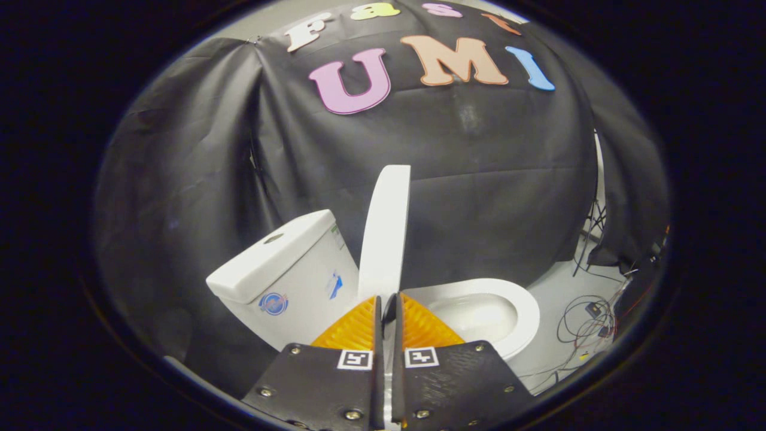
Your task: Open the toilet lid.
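- Lid [386, 233] stands raised on edge just ahead of the fingertips, beside the tank [287, 275], with the seat [514, 305] and open bowl on its other side.
- Judged stiff, smooth plastic, light but slippery; its thin free edge is the best place to hold.
- Gripper [388, 302] fingers [353, 329] are nearly together, apparently pinching the lid's lower edge, though contact is hard to confirm.
- Cables [589, 317] lie on the floor beyond.

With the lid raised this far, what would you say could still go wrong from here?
1. The toilet lid stands about upright, apart from the tank; released now, it might drop onto the seat.
2. The gripper pinches the lid's thin edge between its orange fingers, so the grip might slip.
3. Pushed back too hard, the lid could knock the tank.
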Motion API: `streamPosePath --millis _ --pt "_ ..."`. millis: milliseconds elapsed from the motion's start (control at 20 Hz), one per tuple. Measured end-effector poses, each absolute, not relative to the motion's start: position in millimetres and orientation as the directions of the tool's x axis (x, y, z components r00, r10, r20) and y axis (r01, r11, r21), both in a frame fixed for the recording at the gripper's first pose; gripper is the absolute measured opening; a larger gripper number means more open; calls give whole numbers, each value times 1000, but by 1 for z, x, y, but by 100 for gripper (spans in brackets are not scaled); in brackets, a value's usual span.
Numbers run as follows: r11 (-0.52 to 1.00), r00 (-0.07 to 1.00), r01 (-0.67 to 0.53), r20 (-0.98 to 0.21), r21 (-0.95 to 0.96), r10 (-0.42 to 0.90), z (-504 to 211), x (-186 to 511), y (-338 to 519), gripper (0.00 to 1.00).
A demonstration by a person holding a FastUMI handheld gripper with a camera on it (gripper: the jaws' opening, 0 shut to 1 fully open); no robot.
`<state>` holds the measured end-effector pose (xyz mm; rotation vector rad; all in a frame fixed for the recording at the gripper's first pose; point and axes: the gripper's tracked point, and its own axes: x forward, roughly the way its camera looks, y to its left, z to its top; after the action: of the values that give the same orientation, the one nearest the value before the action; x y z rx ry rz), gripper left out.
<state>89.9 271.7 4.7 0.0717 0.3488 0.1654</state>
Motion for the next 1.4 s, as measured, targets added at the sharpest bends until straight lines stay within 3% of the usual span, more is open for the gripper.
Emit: streamPosePath --millis 1250,1400 --pt "934 887 -345 -295 88 355 3 80 377 6" --pt "933 883 -344 -302 107 360 0 80 368 21"
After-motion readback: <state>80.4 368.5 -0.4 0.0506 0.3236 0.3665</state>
